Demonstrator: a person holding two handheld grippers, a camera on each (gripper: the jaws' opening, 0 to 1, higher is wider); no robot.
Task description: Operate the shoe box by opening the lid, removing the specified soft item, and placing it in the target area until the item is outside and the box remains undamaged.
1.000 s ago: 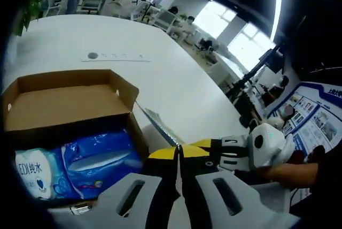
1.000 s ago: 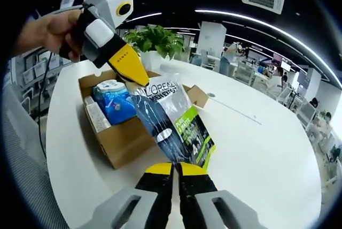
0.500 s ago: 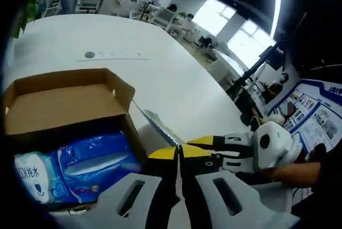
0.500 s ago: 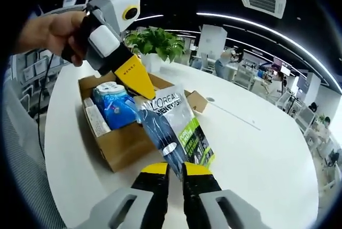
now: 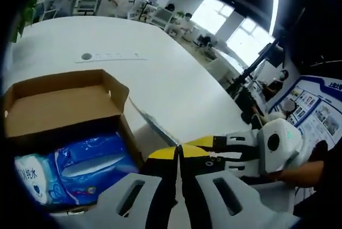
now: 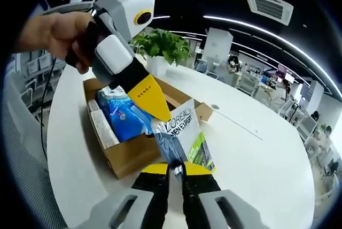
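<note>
We hold the pouch (image 6: pixel 180 138) out of the box (image 6: pixel 130 153), over the table (image 6: pixel 256 170), both tongs pinched on it, left tongs (image 6: pixel 162 112) at its top, right tongs (image 6: pixel 174 169) below, to steady it for placing.

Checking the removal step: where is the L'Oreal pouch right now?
In the right gripper view the L'Oreal pouch is outside the shoe box, held up between the left gripper at its top and the right gripper at its bottom.
</note>
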